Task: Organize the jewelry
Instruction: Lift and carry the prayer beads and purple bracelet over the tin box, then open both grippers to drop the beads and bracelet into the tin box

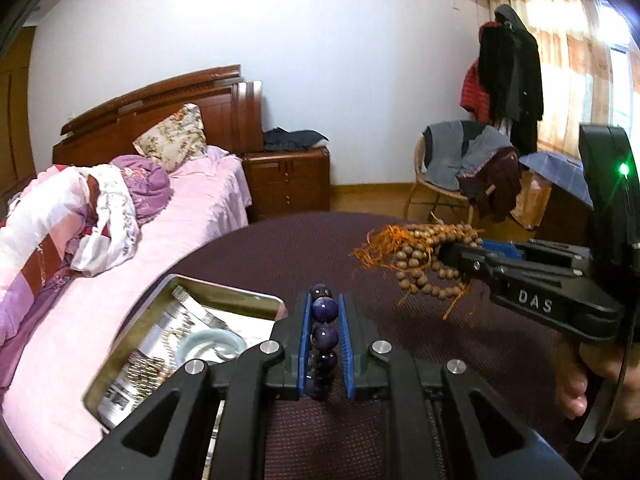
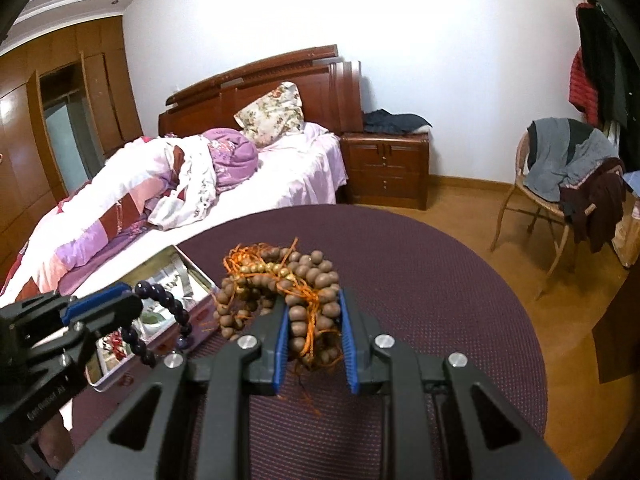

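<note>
Bracelet of dark purple round beads [image 1: 323,334] clamped in left gripper [image 1: 324,300]; bundle of brown wooden beads with orange cord [image 2: 280,280] clamped in right gripper [image 2: 314,300], both above maroon round table [image 2: 420,280]. Open rectangular metal tin [image 1: 224,294] at near left; strands best lowered in separately, untangled.

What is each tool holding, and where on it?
Left tool: purple bead bracelet, pinched across its beads. Right tool: bundle of brown wooden beads, gripped near one end.

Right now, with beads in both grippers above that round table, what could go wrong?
1. The wooden bead strands bulge out of the right gripper in a tangle with orange cord; loose loops may slip or snag.
2. The left gripper pinches only a few beads of the purple bead bracelet; the hanging part may swing and miss the metal tin.
</note>
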Motion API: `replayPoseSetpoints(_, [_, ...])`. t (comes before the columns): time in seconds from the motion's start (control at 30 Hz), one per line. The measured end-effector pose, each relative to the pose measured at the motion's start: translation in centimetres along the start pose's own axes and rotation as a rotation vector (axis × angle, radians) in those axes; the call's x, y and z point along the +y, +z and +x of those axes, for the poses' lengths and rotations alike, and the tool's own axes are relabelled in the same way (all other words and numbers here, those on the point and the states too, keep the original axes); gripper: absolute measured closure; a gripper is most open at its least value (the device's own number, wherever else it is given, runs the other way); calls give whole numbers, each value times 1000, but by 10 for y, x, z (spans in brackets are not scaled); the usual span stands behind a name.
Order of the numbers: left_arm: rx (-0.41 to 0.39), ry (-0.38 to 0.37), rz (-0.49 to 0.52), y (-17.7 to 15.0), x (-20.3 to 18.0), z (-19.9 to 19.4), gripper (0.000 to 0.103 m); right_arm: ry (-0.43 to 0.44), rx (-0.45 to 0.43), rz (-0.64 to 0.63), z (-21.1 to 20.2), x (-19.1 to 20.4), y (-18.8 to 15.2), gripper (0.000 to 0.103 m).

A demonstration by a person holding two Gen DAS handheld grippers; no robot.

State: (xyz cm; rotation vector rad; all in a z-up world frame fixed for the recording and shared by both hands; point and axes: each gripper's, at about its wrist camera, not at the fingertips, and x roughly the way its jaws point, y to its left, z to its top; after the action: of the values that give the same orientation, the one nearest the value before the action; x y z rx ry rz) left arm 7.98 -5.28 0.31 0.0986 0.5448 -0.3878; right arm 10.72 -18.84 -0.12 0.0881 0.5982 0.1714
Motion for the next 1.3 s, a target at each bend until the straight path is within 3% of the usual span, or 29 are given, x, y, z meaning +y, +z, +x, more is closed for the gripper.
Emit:
replayPoseSetpoints(0.63, [-48,171,-96,5,78,-31,90,186,-15,-93,28,90,26,78])
replayPoseSetpoints(0.87, [-2,209,-135,-12,104,-20,90,244,46,-131,59,128,14,77])
replayPoseSetpoints(1.13, [92,192,-148,-38,110,3,89,266,177,-175,94,145,-16,76])
replayPoseSetpoints(1.23, [103,194,-152,-41,109,4,89,270,203,-170,97,141,-22,68])
replayPoseSetpoints(1.3, [90,201,-148,-38,107,-1,80,261,197,-160,93,137,-22,49])
